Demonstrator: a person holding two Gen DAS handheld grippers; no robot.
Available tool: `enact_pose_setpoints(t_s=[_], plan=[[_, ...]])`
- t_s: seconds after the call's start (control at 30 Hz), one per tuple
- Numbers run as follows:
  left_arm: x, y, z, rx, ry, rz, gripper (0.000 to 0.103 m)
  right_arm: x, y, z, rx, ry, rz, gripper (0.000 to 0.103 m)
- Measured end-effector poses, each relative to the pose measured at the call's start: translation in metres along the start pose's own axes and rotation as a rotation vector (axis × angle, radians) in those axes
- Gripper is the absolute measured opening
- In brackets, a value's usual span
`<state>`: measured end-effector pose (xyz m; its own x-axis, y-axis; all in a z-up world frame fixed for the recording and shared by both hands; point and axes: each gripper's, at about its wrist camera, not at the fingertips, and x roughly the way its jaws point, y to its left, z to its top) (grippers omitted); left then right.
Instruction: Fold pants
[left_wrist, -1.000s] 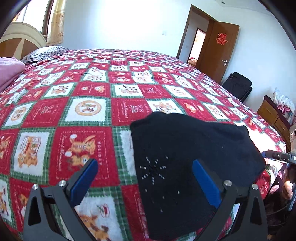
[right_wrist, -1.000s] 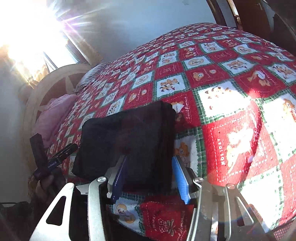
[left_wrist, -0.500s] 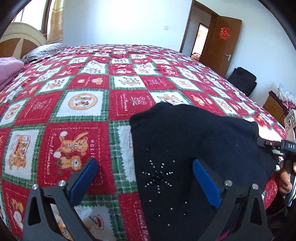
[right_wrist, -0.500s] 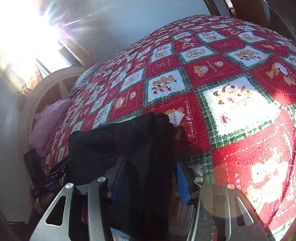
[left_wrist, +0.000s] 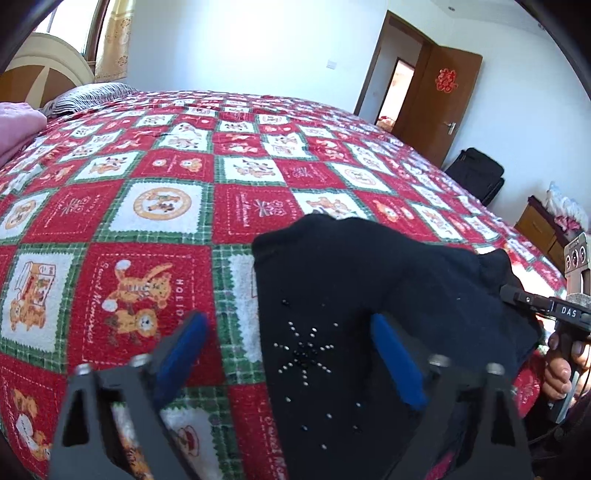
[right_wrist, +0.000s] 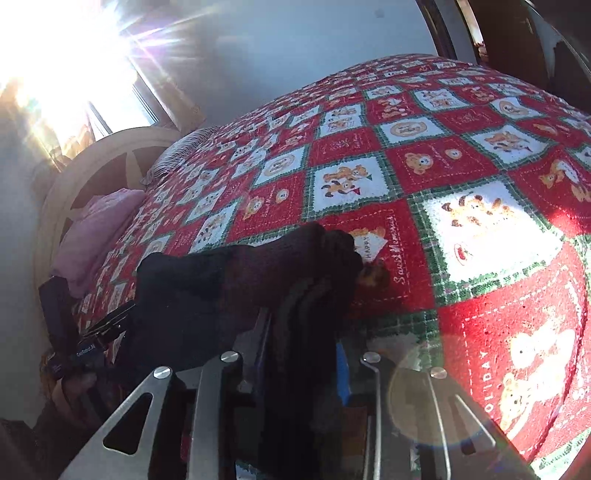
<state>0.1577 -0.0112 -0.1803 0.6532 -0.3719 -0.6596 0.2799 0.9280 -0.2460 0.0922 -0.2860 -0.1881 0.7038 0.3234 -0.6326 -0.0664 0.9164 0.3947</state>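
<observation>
Against the frames of a second ago, we find both sets of jaws narrower: those of the left gripper (left_wrist: 288, 354) have just been closing yet stand apart, and those of the right gripper (right_wrist: 303, 354) have just been closing onto cloth. The black pants (left_wrist: 369, 295), folded into a thick pad, now lie bunched higher at their right end than before. We note the left gripper pitched downward over the near edge of the bed, its blue pads (left_wrist: 395, 362) released; one pad sits over the red patchwork bedspread (left_wrist: 147, 221), the other over the pants, with the studded star motif (left_wrist: 306, 350) between them and neither pad pressing the fabric. The right gripper, also pitched downward, is clenched on the stacked layers at the pants' right end (right_wrist: 295, 295), the cloth filling the gap. A hand (left_wrist: 561, 369) grips the right tool's handle at the bed's edge.
</observation>
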Motion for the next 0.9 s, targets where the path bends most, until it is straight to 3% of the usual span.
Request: enact_pose_setpoints(t_s=[0.03, 0.13, 0.27, 0.57, 0.6, 0.63, 0.67, 0.7, 0.9], plan=[[-0.002, 0.001, 0.0, -0.008, 0.006, -0.023, 0.068, -0.003, 0.004, -0.001, -0.021, -0.01, -0.005, 0.027], [-0.003, -0.001, -0.001, -0.018, 0.018, -0.066, 0.067, -0.004, 0.011, -0.004, -0.058, -0.007, -0.023, 0.027], [-0.001, 0.001, -0.001, -0.036, 0.018, -0.092, 0.061, -0.001, 0.001, -0.003, -0.013, 0.01, -0.004, 0.027], [0.008, 0.016, 0.003, -0.107, 0.013, -0.179, 0.061, 0.011, -0.022, -0.003, 0.087, 0.036, 0.035, 0.032], [0.008, 0.015, 0.004, -0.103, 0.015, -0.178, 0.058, 0.011, -0.023, -0.003, 0.097, 0.038, 0.043, 0.032], [0.006, 0.014, 0.004, -0.094, 0.014, -0.179, 0.036, 0.01, -0.021, -0.003, 0.093, 0.038, 0.043, 0.032], [0.006, 0.013, 0.004, -0.083, 0.019, -0.189, 0.023, 0.008, -0.016, -0.003, 0.074, 0.031, 0.034, 0.03], [0.005, 0.014, 0.004, -0.083, 0.019, -0.196, 0.016, 0.005, -0.01, -0.003, 0.052, 0.021, 0.026, 0.028], [-0.013, 0.021, 0.007, -0.123, -0.02, -0.235, 0.011, -0.019, 0.017, 0.002, -0.022, -0.034, 0.032, 0.026]])
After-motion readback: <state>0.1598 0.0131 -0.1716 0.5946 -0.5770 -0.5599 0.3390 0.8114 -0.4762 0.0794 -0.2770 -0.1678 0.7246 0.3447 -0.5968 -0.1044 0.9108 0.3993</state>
